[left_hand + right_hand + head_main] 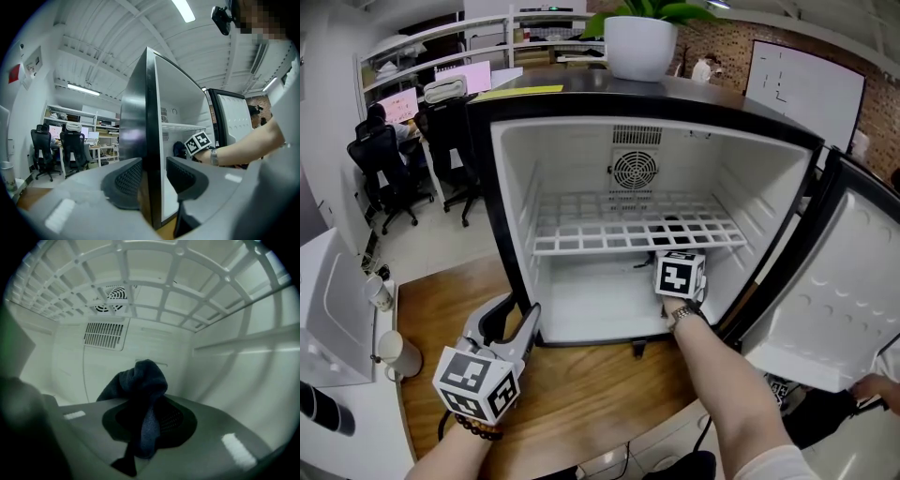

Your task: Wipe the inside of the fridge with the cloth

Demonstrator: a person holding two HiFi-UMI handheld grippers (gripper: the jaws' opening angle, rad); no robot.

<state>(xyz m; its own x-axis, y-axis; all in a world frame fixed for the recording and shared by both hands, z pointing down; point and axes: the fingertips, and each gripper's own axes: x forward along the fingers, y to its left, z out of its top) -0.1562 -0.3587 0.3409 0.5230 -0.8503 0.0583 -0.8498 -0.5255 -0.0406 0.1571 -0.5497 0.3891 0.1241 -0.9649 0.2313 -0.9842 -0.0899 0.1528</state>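
The black mini fridge (502,187) stands open, white inside. My right gripper (664,262) reaches in under the wire shelf (628,230), near the right side of the floor of the cavity. It is shut on a dark blue cloth (140,380), which bunches up past the jaws of the right gripper (146,416) and hangs down between them. The cloth (178,149) also shows as a dark lump in the left gripper view. My left gripper (521,323) straddles the front edge of the fridge's left wall (151,140), with the left gripper (152,180) closed on it.
The fridge door (839,300) hangs open at the right. A white plant pot (639,47) stands on top. A round fan grille (635,171) is in the back wall. Cups (398,352) and office chairs (384,159) are at the left; a person's hand (877,386) is at the lower right.
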